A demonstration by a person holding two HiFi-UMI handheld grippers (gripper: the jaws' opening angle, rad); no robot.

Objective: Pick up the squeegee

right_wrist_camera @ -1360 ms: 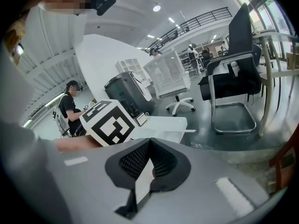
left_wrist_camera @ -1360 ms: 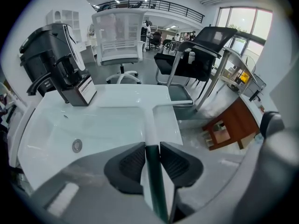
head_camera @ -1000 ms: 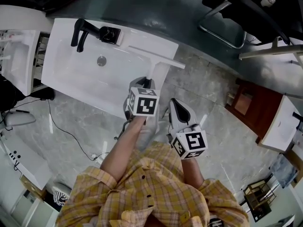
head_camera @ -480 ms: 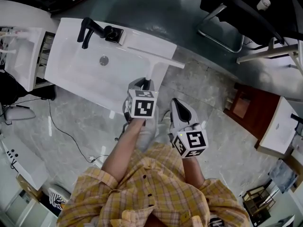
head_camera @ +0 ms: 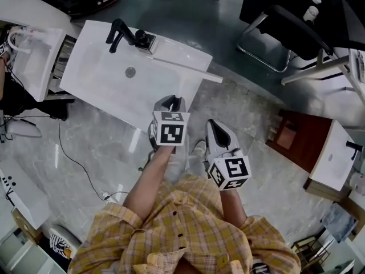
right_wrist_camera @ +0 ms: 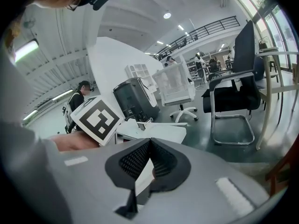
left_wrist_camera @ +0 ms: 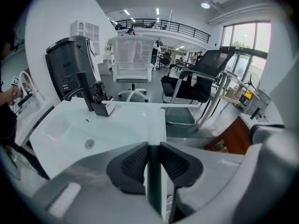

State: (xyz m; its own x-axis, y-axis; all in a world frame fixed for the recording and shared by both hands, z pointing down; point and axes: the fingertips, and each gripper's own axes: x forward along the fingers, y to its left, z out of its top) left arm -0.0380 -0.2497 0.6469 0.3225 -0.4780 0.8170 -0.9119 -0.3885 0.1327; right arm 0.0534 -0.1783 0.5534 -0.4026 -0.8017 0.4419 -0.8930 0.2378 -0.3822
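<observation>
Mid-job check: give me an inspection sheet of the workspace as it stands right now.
Surface: white rectangular washbasin, black tap at its back edge.
Job's things: white T-shaped squeegee, blade across the basin's right end, handle in the left tool.
Clutter: nothing seen.
Tools: left tool shut on the squeegee handle; right tool shut, empty, beside it.
Cables: thin black cable on the grey marble floor.
Surroundings: black office chair, brown wooden cabinet.

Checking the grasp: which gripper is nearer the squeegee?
Left. The left gripper is shut on the squeegee handle; the right gripper hangs apart, off to its right.
</observation>
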